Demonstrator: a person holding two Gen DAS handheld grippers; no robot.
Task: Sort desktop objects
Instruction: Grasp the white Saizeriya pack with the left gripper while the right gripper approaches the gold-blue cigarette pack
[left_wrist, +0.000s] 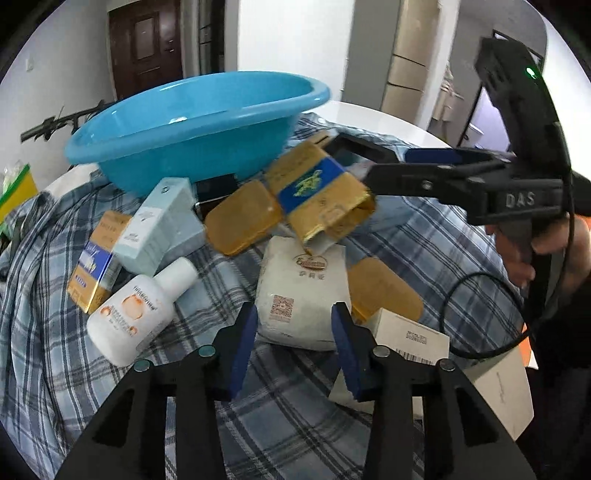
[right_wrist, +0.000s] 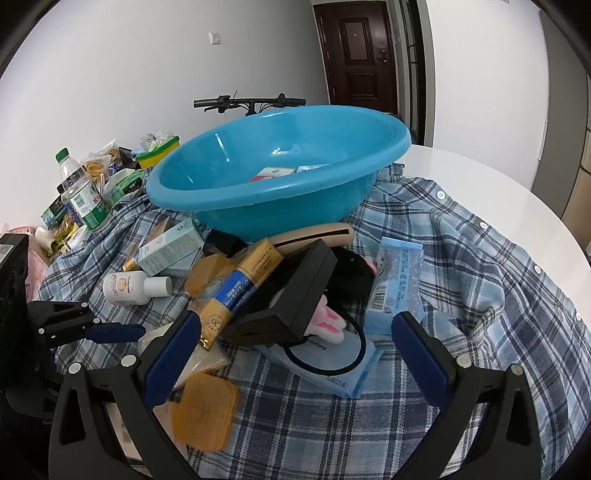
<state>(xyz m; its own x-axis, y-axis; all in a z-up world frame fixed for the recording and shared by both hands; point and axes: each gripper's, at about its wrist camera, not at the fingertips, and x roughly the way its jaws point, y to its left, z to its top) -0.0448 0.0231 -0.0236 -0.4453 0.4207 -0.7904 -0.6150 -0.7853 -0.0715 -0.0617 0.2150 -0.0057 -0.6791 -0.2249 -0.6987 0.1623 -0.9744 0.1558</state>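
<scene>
Over the rumpled plaid shirt, the left gripper hung with its blue pads parted and empty, just short of a matte white pouch. The right gripper stood spread wide around a tilted black box, pads not touching it. Beyond sat the glossy round blue basin, a few small cartons inside.

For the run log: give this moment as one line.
left gripper: open, at white pouch | right gripper: open, empty | blue basin: holds small boxes
</scene>
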